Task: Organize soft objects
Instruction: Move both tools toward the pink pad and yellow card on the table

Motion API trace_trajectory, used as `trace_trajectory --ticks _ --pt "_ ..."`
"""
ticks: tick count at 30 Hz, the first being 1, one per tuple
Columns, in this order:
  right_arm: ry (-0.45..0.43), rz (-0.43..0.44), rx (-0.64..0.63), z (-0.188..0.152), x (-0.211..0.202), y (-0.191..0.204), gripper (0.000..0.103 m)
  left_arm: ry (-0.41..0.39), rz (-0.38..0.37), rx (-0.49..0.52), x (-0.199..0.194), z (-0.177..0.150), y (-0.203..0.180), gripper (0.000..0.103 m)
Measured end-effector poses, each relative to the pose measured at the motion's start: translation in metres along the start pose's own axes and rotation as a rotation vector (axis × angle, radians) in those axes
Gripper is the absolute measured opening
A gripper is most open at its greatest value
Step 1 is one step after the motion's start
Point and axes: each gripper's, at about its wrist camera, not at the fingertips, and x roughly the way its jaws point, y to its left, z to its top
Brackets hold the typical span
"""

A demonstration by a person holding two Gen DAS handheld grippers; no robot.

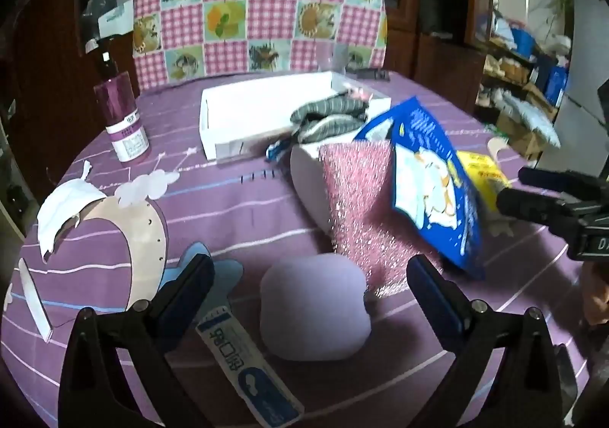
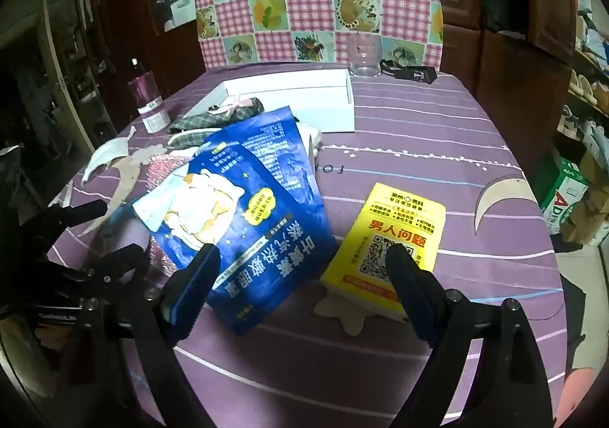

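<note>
A lavender soft pad (image 1: 316, 313) lies on the purple tablecloth between the fingers of my left gripper (image 1: 310, 262), which is open and not touching it. Behind it a pink glittery sponge (image 1: 357, 207) leans on a white item. A blue eye-mask packet (image 2: 243, 207) rests tilted over the sponge, beside a yellow tissue pack (image 2: 396, 237). My right gripper (image 2: 304, 272) hovers open, one finger over the blue packet's edge and one over the yellow pack, holding nothing. Grey striped cloth (image 1: 331, 115) hangs over the corner of a white box (image 1: 243, 112).
A purple spray bottle (image 1: 121, 115) stands at the left of the table. A small white-and-blue sachet (image 1: 247, 363) lies by my left finger. A glass cup (image 2: 363, 55) and a black object (image 2: 411, 72) sit behind the box. A checked chair back (image 1: 259, 1) rises beyond the table.
</note>
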Motion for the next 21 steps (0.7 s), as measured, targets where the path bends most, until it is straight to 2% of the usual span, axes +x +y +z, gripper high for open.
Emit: trace_trajectory --ticks 6,11,16,21 --pt "-0.048 -0.026 -0.003 0.000 -0.002 0.001 0.089 -0.057 -0.002 -0.045 -0.009 0.001 0.006 0.102" --pt "-0.139 -0.067 -0.124 0.000 -0.004 0.010 0.089 -0.089 0.003 -0.108 -0.013 0.003 0.016 0.102" --pt "-0.103 -0.065 -0.209 -0.002 0.005 0.020 0.089 -0.108 0.025 -0.133 -0.015 0.002 0.020 0.102" --pt "-0.117 -0.120 -0.193 -0.003 0.003 0.019 0.089 -0.111 0.043 -0.136 -0.015 0.002 0.020 0.102"
